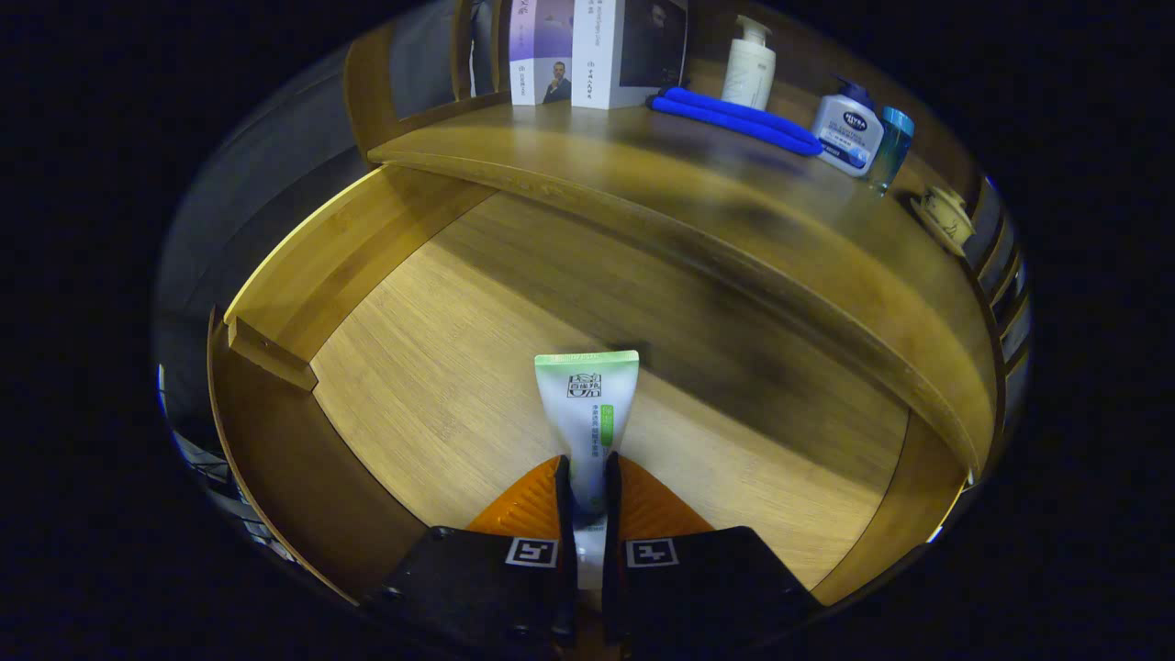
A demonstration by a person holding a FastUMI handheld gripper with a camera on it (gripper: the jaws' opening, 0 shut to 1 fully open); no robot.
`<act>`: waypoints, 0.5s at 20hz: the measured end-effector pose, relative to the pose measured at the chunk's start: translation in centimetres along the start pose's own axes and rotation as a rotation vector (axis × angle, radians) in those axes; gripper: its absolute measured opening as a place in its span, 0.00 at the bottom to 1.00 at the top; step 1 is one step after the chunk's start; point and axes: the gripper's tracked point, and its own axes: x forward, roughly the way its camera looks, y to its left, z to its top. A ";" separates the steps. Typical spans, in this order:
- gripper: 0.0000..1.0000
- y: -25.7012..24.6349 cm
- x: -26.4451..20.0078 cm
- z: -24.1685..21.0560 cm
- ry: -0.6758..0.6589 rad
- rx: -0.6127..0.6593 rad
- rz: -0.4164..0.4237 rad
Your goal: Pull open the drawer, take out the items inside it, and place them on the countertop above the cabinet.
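**Tube pinched in the open drawer, countertop still to reach**

Fingers come first, nearest the camera: the gripper (pixel 587 500) has its two fingers drawn close together on either side of a white-and-green tube (pixel 588 418), and both appear to press on its lower part. The tube's flat crimped end points away from the fingers, over the drawer floor. Whether the tube is already lifted clear or still lies on the wood cannot be told from this angle.

Around and beyond the tube spreads the drawer (pixel 275 303), pulled well out, so the opening step looks done. Its pale wooden floor shows nothing else on the parts in view; the stretch right under the fingers is hidden, so I would not swear the tube is the last item.

Past the drawer's far edge runs the countertop (pixel 661 211), darker and glossy. At its back stand two boxes (pixel 597 50), a folded blue cloth (pixel 734 119), a cream pump bottle (pixel 748 64), a white bottle with a dark pump (pixel 849 128), a small teal bottle (pixel 890 142) and, further to the side, a small ceramic cup (pixel 945 216). Whether any of these came out of the drawer is not shown.

By my reading, the grasp is made and the carry and set-down remain. The tool is held low, angled down into the drawer and pointing toward the cabinet; it will need to rise above the countertop's front edge before moving forward to a bare patch.
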 end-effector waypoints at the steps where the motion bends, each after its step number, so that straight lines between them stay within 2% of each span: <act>1: 0.12 0.1 -0.5 0.5 -0.021 0.001 0.000; 10: 0.12 1.3 -6.9 3.1 -0.162 -0.020 0.054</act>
